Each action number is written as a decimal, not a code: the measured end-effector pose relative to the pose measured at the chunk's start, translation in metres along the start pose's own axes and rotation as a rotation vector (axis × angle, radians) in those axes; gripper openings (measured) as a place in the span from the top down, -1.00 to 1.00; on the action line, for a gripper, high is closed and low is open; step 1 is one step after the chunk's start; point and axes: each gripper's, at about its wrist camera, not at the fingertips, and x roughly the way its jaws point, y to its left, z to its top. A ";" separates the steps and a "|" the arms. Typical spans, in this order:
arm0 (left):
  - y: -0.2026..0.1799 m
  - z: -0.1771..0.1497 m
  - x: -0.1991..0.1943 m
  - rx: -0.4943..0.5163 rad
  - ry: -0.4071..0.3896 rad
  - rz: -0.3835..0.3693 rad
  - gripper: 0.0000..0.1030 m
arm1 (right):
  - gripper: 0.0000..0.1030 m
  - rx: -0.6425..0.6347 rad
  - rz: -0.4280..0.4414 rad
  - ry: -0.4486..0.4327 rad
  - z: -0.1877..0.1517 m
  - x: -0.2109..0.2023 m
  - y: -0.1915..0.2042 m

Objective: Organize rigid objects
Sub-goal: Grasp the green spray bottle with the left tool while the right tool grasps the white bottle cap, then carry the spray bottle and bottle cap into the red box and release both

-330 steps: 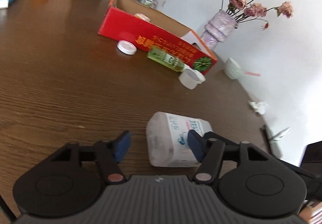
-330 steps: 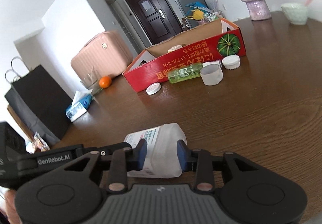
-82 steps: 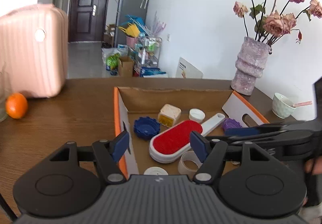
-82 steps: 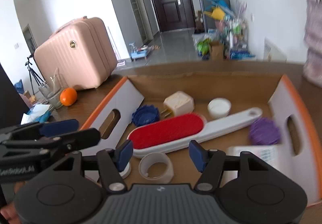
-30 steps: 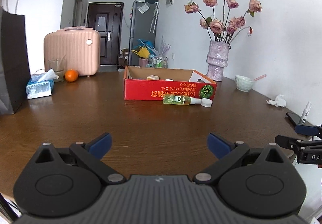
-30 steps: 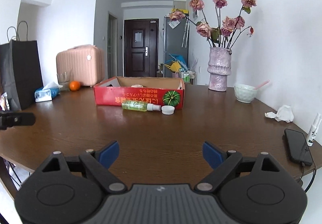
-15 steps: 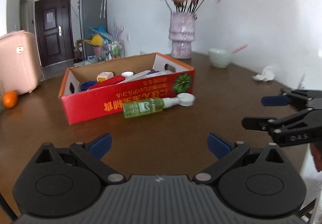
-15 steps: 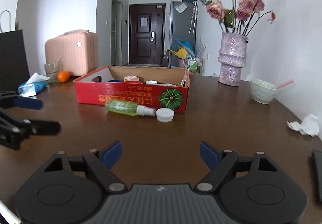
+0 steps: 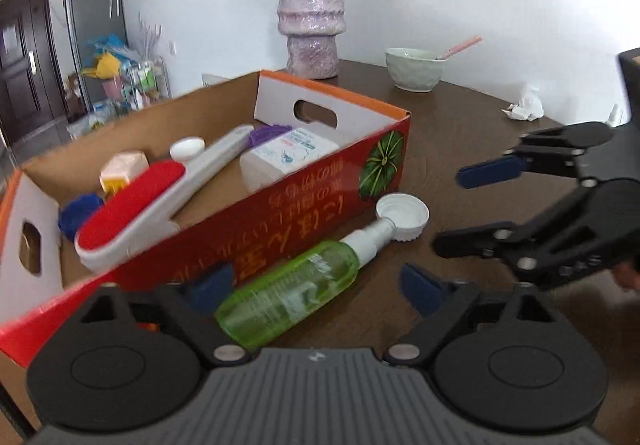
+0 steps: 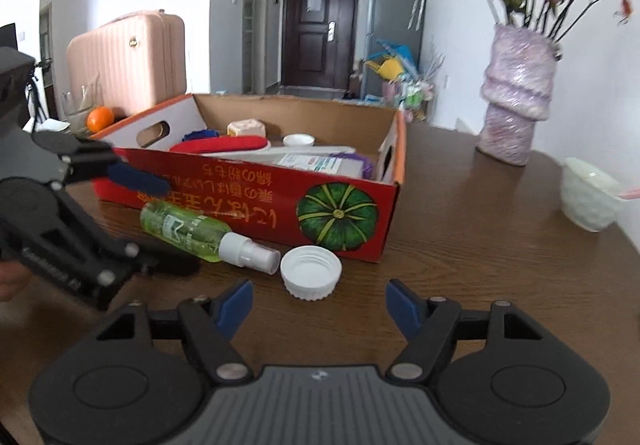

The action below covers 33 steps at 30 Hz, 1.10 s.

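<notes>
Green and lying on its side, the spray bottle [image 9: 294, 295] rests on the brown table [image 9: 460, 149] just in front of the red box [image 9: 248, 221], its white nozzle pointing right toward the white cap [image 9: 402, 213], which lies open side up and seems to touch the nozzle tip. The left gripper [image 9: 316, 287] hangs over the bottle with its jaws apart; they have just been closing, the bottle's near end sits between the blue pads, and neither pad presses on it. The right gripper [image 10: 318, 303] is near the cap, jaws also spread and also just closing, with only bare table between them and the cap just beyond the fingertips. Inside the box lie a red-and-white brush [image 9: 160, 201], a white bottle [image 9: 286, 159], a small white lid [image 9: 187, 148], a purple piece [image 9: 266, 133] and a blue cap [image 9: 76, 211]. Far right stand a purple vase [image 10: 516, 109] and a pale bowl [image 10: 590, 197].
</notes>
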 end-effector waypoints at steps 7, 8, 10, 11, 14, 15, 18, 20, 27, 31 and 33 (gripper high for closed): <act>0.002 -0.016 0.003 -0.058 0.017 0.025 -0.15 | -0.20 0.011 0.053 0.016 0.009 0.029 -0.006; -0.001 -0.016 0.003 -0.048 0.007 0.025 0.03 | -0.10 0.011 0.046 0.025 0.009 0.034 -0.006; -0.004 -0.017 0.000 -0.063 -0.005 -0.014 0.39 | 0.23 0.030 0.042 0.034 0.010 0.039 -0.007; -0.007 -0.019 -0.003 -0.063 -0.015 -0.026 0.41 | 0.24 0.036 0.046 0.035 0.010 0.040 -0.008; -0.016 -0.028 -0.013 -0.063 -0.032 -0.006 0.41 | 0.24 0.039 0.052 0.020 0.008 0.037 -0.007; -0.019 -0.030 -0.017 -0.079 -0.026 0.016 0.41 | 0.24 0.043 0.051 0.017 0.007 0.035 -0.007; -0.028 -0.039 -0.041 -0.124 -0.046 0.078 0.41 | 0.24 0.062 0.042 0.000 0.002 0.022 -0.004; -0.035 -0.048 -0.065 -0.169 -0.083 0.120 0.41 | 0.24 0.090 0.049 -0.019 -0.005 0.003 -0.002; -0.076 -0.072 -0.149 -0.274 -0.189 0.270 0.41 | 0.24 0.097 0.063 -0.084 -0.045 -0.081 0.026; -0.097 -0.076 -0.181 -0.304 -0.224 0.314 0.41 | 0.24 0.116 0.078 -0.118 -0.064 -0.124 0.038; -0.107 -0.077 -0.196 -0.305 -0.244 0.323 0.41 | 0.24 0.109 0.085 -0.132 -0.070 -0.143 0.043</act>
